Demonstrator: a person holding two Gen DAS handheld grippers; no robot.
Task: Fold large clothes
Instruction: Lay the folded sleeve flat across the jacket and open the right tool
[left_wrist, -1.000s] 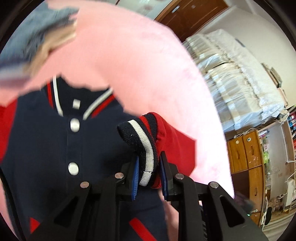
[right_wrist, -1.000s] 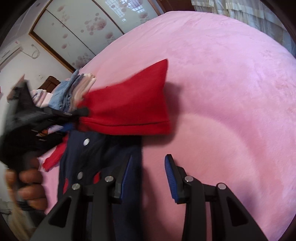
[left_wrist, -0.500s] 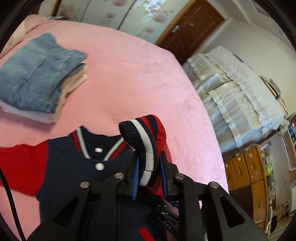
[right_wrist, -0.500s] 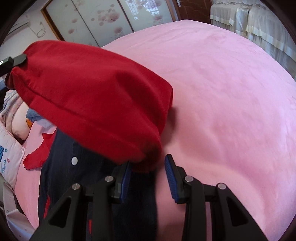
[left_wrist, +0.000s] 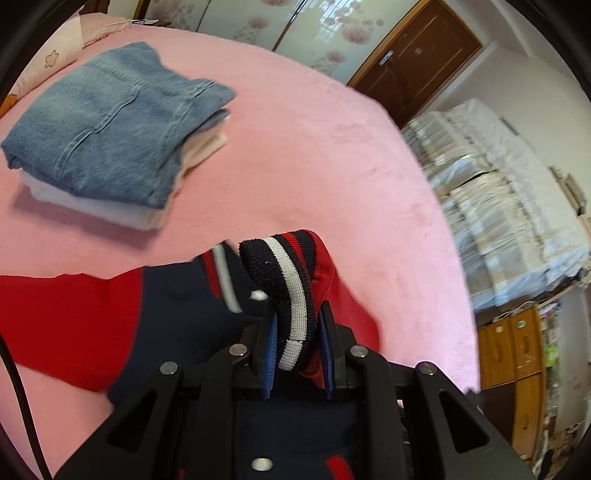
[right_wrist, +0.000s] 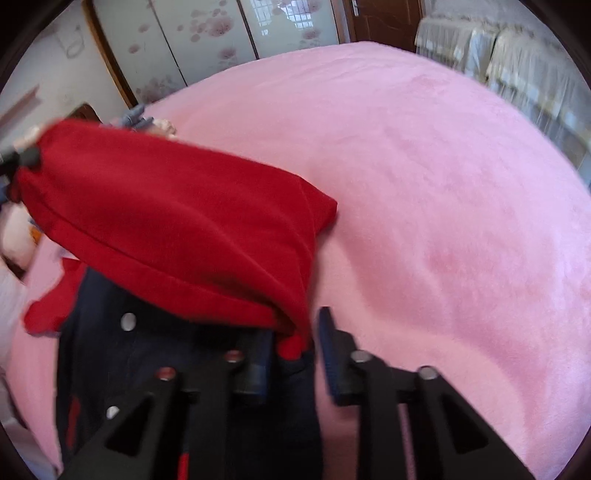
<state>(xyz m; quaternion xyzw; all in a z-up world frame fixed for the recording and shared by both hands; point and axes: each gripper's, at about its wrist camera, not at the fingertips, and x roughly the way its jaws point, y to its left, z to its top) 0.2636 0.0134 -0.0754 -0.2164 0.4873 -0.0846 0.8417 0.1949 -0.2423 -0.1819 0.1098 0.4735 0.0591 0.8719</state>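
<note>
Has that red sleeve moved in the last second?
Yes. In the right wrist view the red sleeve has been lifted and carried leftward over the navy jacket body, which stays flat on the pink bed.

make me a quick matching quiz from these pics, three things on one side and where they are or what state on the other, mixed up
Things:
1. striped cuff
2. folded jeans
3. red sleeve

States:
a. on top of a stack on the pink bed
b. lifted above the navy jacket
c. pinched in the left gripper

Pairs: 1-c, 2-a, 3-b
</note>
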